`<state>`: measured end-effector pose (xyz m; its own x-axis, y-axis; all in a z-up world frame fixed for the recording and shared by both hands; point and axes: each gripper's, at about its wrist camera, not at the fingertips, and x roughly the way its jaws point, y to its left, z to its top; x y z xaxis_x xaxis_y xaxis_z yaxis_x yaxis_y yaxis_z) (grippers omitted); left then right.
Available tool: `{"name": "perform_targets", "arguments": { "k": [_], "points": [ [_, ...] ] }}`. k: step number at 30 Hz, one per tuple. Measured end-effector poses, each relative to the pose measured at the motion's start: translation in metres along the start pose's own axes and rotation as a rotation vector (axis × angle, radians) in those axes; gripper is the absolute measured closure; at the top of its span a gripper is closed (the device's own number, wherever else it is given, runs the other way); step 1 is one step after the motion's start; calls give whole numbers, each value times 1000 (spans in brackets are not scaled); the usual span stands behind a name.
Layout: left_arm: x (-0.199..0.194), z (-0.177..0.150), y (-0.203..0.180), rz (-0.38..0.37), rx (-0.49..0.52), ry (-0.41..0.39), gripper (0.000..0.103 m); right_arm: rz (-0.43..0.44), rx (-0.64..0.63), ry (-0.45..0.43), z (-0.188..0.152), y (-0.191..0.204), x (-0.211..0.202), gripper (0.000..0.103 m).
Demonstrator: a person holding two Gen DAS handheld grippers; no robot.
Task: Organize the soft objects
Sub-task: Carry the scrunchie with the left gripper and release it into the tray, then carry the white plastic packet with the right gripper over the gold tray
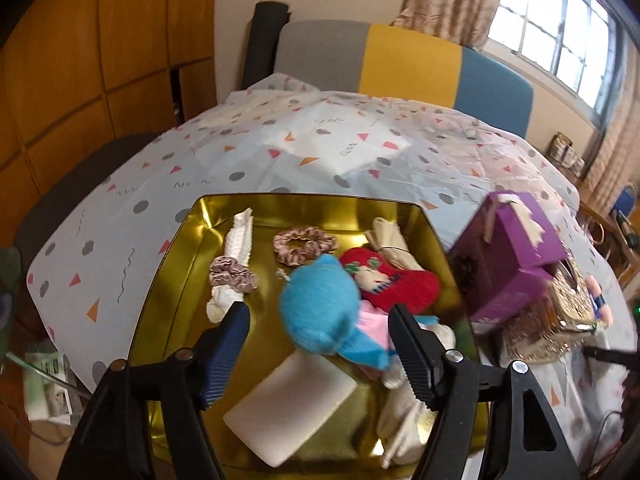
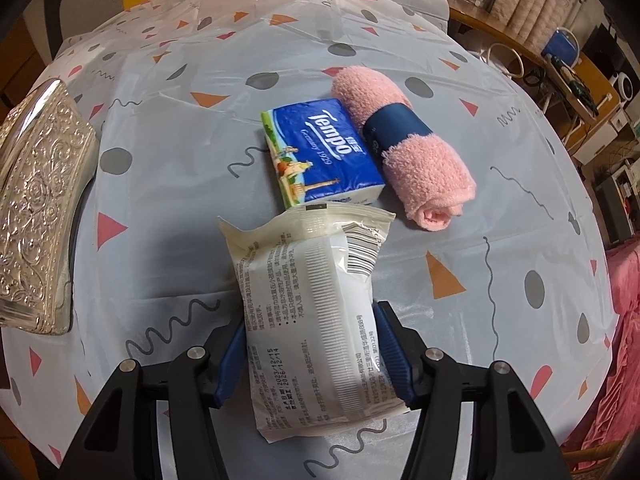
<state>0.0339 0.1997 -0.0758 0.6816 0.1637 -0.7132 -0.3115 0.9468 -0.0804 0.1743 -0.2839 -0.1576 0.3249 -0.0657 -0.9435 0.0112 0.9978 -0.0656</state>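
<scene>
Right gripper (image 2: 310,354) clamped across white wipes pack (image 2: 308,312), long axis running away from it, above the bench (image 2: 500,208). Left gripper (image 1: 320,344) spread wide, empty, over gold tin (image 1: 168,280) of soft things. Tin likely lies left of the pack.

A glossy gold metal tray (image 1: 208,216) and an embossed shiny silver metal box (image 2: 36,200) are seen; the pink rolled towel (image 2: 404,144) is fluffy cloth, the white wipes packet (image 2: 312,304) smooth plastic.

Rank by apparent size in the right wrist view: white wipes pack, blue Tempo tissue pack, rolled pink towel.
1. White wipes pack, though it is nearest the camera.
2-3. Rolled pink towel and blue Tempo tissue pack look alike.
</scene>
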Motion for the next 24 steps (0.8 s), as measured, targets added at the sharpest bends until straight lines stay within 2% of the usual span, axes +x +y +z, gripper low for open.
{"name": "perform_targets", "arguments": {
  "k": [3, 8, 19, 24],
  "points": [
    [-12, -3, -9, -4, 30, -34, 24, 4, -17, -7, -1, 5, -2, 45],
    [-24, -5, -22, -10, 81, -69, 22, 29, -56, -13, -4, 16, -4, 45],
    [-33, -17, -40, -68, 130, -69, 22, 42, -37, -11, -5, 22, -4, 46],
    [-33, -21, -44, -80, 145, -63, 22, 63, -11, -60, -3, 22, -15, 48]
  ]
}}
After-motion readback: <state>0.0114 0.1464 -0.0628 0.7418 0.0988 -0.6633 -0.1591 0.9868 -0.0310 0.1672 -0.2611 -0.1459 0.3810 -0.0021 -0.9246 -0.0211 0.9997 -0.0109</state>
